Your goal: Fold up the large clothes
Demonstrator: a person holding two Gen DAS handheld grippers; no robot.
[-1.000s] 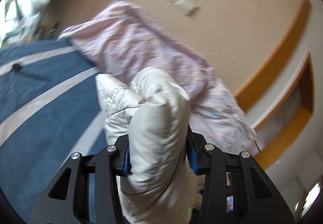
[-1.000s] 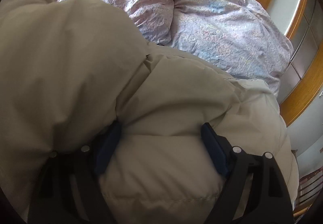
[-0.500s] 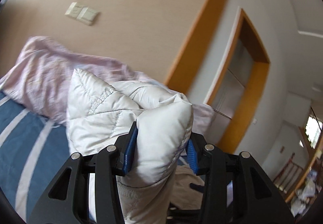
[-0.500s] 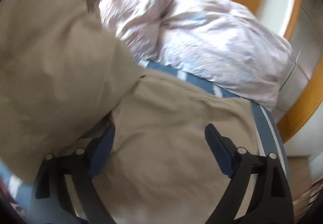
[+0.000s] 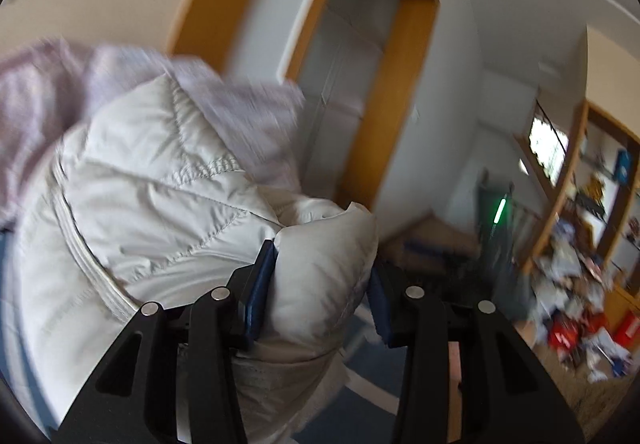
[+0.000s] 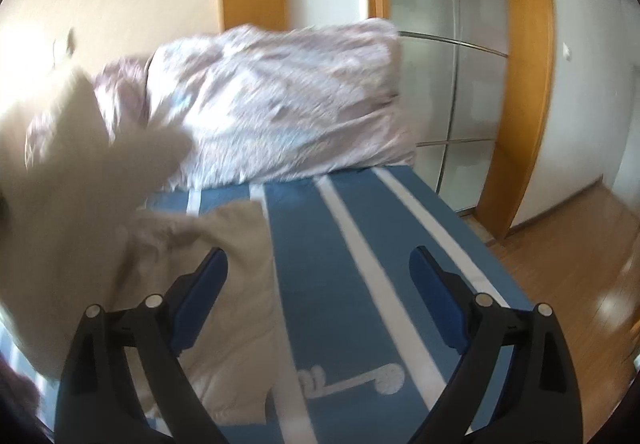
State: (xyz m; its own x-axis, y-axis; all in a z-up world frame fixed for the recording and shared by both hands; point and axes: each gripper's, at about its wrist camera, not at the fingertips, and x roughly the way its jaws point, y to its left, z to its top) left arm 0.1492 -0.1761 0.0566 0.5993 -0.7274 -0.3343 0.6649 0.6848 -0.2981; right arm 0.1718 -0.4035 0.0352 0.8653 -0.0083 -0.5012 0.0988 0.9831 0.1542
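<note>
A white quilted puffer jacket fills the left of the left wrist view, lifted off the bed. My left gripper is shut on a thick fold of it, with the blue pads pressed into the padding. In the right wrist view the same jacket looks beige; it hangs at the left and part of it lies on the bed. My right gripper stands wide open above the blue striped bedsheet. Nothing is gripped between its fingers; the left fingertip is over the jacket's edge.
Lilac pillows lie at the head of the bed against the wall. Behind them are wood-framed frosted wardrobe doors. The bed's edge drops to a wooden floor on the right. Clutter and shelves are at the far right.
My right gripper has let go of the jacket, opened wide and pulled back from it. My left gripper has swung to the right and rolled, still holding the jacket fold.
</note>
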